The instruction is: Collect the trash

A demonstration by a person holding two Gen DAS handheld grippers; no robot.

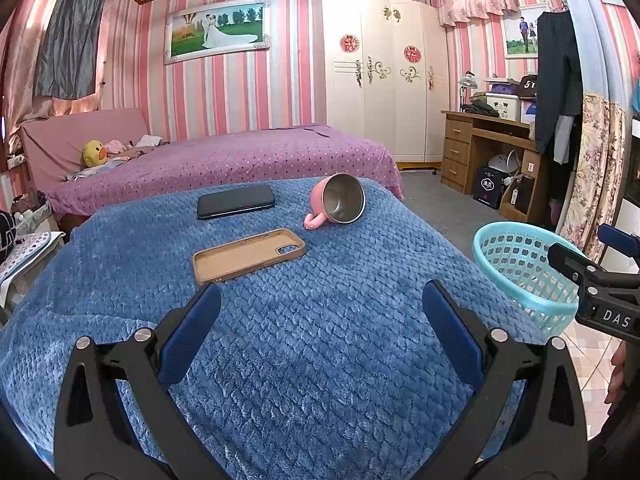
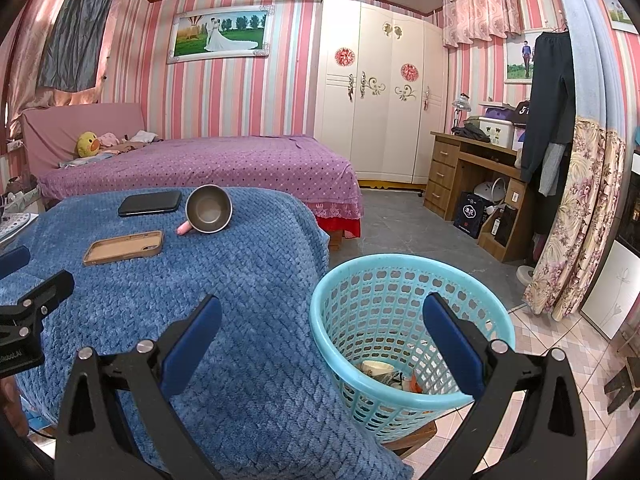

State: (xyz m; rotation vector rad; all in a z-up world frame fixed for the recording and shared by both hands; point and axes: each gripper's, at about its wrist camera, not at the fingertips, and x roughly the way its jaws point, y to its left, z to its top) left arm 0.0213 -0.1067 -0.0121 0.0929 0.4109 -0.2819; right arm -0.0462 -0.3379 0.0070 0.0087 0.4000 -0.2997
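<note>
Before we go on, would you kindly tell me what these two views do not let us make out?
- Basket contents: right wrist view shows only scraps through the mesh, too small to identify; the left wrist view shows only its rim and outside.
- Phone case: its underside is hidden against the blue blanket.
- Pink mug: lying on its side, its far side is hidden in both views.
- Right gripper: mostly cut off in the left view.

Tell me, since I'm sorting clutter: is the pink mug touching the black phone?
Apart. In the left wrist view, a strip of blue blanket shows plainly between the pink mug, tipped on its side, and the black phone.
</note>
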